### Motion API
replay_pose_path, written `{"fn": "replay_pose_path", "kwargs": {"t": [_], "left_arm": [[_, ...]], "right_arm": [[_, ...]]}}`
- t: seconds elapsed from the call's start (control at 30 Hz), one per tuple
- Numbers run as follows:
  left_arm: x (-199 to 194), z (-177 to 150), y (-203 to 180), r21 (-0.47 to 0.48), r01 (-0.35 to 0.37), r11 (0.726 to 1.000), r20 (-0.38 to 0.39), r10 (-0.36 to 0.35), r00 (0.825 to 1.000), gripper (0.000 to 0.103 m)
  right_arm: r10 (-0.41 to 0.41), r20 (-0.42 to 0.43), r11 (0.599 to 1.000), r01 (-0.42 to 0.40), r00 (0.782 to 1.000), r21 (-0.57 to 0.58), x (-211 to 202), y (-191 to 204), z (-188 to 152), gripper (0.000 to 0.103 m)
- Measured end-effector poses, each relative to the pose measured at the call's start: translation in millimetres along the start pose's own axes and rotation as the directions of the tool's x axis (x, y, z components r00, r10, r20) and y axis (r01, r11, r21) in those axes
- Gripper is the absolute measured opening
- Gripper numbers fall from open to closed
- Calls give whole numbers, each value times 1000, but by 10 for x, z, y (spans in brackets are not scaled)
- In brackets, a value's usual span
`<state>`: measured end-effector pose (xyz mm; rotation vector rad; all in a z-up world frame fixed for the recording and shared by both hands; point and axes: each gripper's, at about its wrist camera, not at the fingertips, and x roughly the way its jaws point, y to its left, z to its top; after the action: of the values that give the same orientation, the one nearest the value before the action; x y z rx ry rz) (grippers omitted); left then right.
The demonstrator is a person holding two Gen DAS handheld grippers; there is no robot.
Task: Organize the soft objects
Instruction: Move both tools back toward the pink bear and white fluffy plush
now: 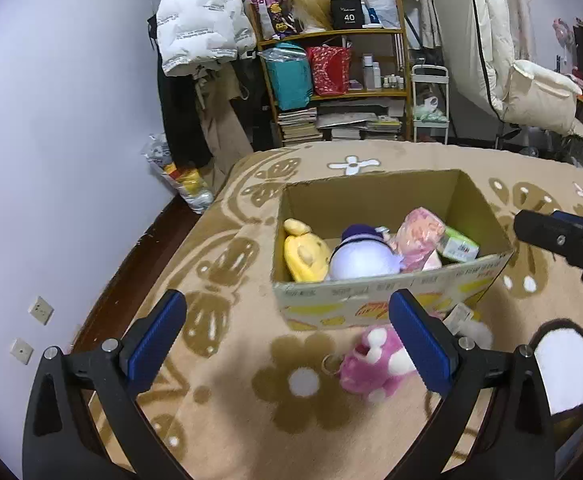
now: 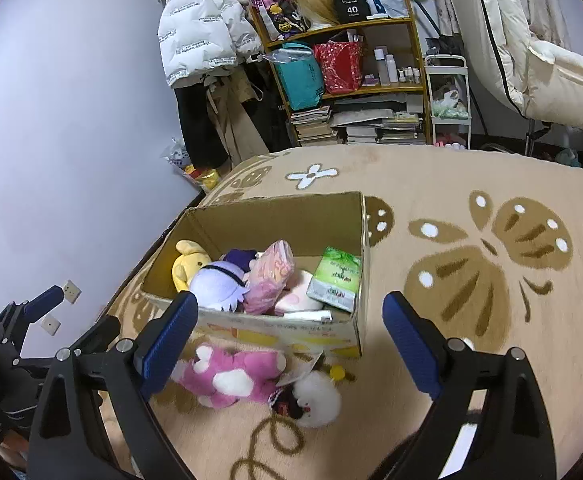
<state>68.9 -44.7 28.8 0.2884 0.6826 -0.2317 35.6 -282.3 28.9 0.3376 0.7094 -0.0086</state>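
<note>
Beige plush blanket [image 2: 431,184] patterned with brown butterflies and white flowers, spread flat as the carrying surface. Directly on it: an open corrugated cardboard box [image 2: 275,216] with yellow printing on its front, standing upright near the blanket's left edge. Just in front of the box, lying on its side: a pink-and-white plush animal [image 2: 231,376], close against the box's front wall. Beside that, to its right and touching it: a small fluffy white plush toy [image 2: 317,398] with a dark patch. Near both, by the box's front corner: a small yellow piece [image 2: 336,372], too small to identify.
</note>
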Motion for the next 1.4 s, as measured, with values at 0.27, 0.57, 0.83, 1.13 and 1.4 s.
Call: {"fn": "replay_pose_path", "kwargs": {"t": [0.27,0.57,0.83,1.13,1.4], "left_arm": [[-103,-196,54,-26,-21,999,-14,20,1000,100],[-97,-301,52,-43,-18,999,-14,17,1000,100],[56,-335,-2,-37,-13,999,-36,11,999,100],[272,-346,-32,-39,6,999,-70,-8,997,100],[463,-342,-82,-41,21,999,-101,-25,995,100]], "right_arm": [[-10,-11,1000,10,1000,-3,-61,31,-155,98],[-24,-29,1000,24,999,6,-6,-7,-228,98],[-37,-67,999,38,997,17,164,-52,-294,98],[-54,-120,998,56,991,15,409,-83,-374,98],[-63,-161,997,68,985,30,575,-144,-437,98]]}}
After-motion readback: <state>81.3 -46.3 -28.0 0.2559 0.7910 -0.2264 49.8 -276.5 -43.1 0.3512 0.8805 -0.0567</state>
